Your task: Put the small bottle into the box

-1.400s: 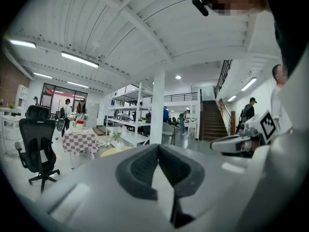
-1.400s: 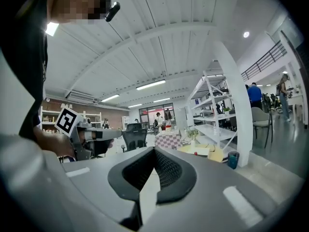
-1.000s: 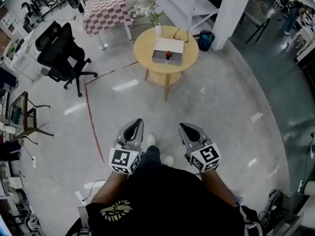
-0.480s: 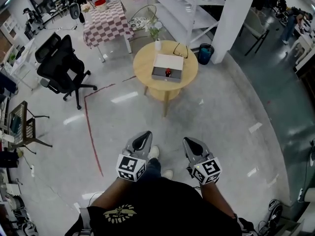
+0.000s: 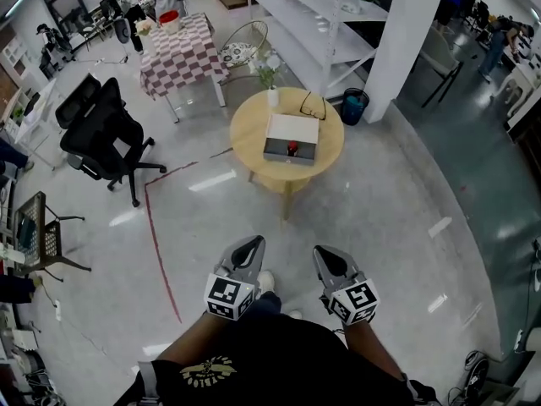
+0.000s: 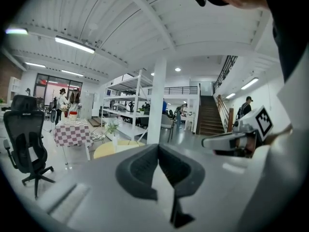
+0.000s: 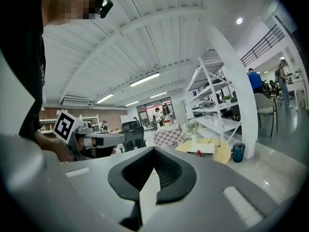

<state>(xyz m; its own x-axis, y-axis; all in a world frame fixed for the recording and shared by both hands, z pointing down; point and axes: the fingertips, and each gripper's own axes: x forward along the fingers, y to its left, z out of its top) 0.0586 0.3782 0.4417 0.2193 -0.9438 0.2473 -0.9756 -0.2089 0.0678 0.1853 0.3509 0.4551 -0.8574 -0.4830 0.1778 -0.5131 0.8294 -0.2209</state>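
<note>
Bottle: small bottle [image 5: 292,148] at near edge of box [image 5: 289,128], on round counter [image 5: 249,125].
Left: left gripper [image 5: 249,244], jaws together, empty, well apart from counter.
Right: right gripper [image 5: 325,255], jaws together, empty.

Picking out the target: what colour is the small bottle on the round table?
The small bottle is red; the head view shows it best.

Own jaws of right claw [image 7: 154,151] pressed together, nothing between. Beyond them: round tabletop [image 7: 223,153] carrying white box [image 7: 203,147]. Red small bottle [image 7: 197,153] at box's near edge; in or beside, unclear. Blue bin [image 7: 238,152] on floor beside tabletop. Far left: left claw [image 7: 120,138].
</note>
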